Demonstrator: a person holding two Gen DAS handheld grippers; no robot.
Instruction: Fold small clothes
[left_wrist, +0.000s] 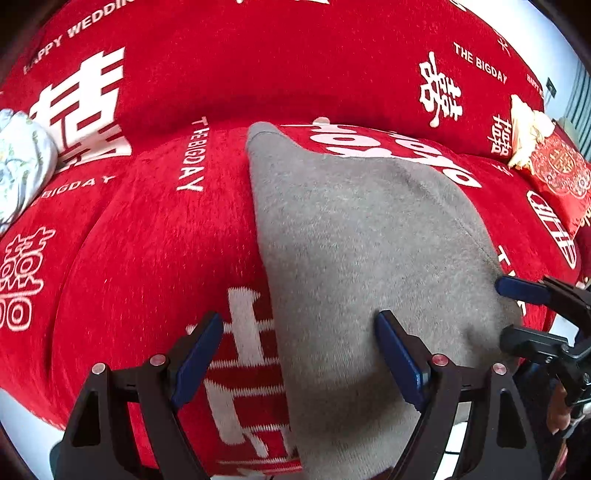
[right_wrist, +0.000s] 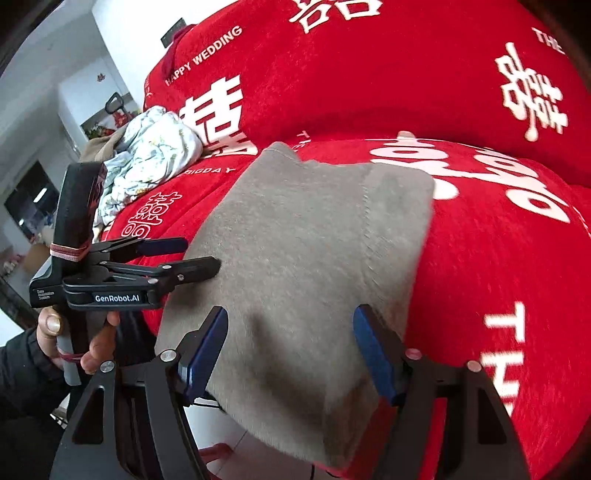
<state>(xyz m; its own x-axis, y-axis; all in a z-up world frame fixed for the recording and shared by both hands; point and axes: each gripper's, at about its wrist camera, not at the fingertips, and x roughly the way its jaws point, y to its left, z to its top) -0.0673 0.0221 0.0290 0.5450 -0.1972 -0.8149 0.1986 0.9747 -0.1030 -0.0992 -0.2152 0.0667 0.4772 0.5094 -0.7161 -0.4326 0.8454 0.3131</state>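
Observation:
A grey knitted garment (left_wrist: 362, 236) lies folded flat on the red sofa seat (left_wrist: 155, 229), its near end hanging over the front edge. It also shows in the right wrist view (right_wrist: 306, 243). My left gripper (left_wrist: 299, 354) is open, straddling the garment's left edge near the front. It also shows in the right wrist view (right_wrist: 195, 254) at the garment's left side. My right gripper (right_wrist: 290, 350) is open over the garment's near end, holding nothing. It also shows at the right in the left wrist view (left_wrist: 506, 314).
A crumpled pale floral cloth (right_wrist: 147, 155) lies at the left end of the sofa, also in the left wrist view (left_wrist: 22, 162). A red patterned cushion (left_wrist: 557, 177) sits at the right end. The red backrest (right_wrist: 369, 74) rises behind.

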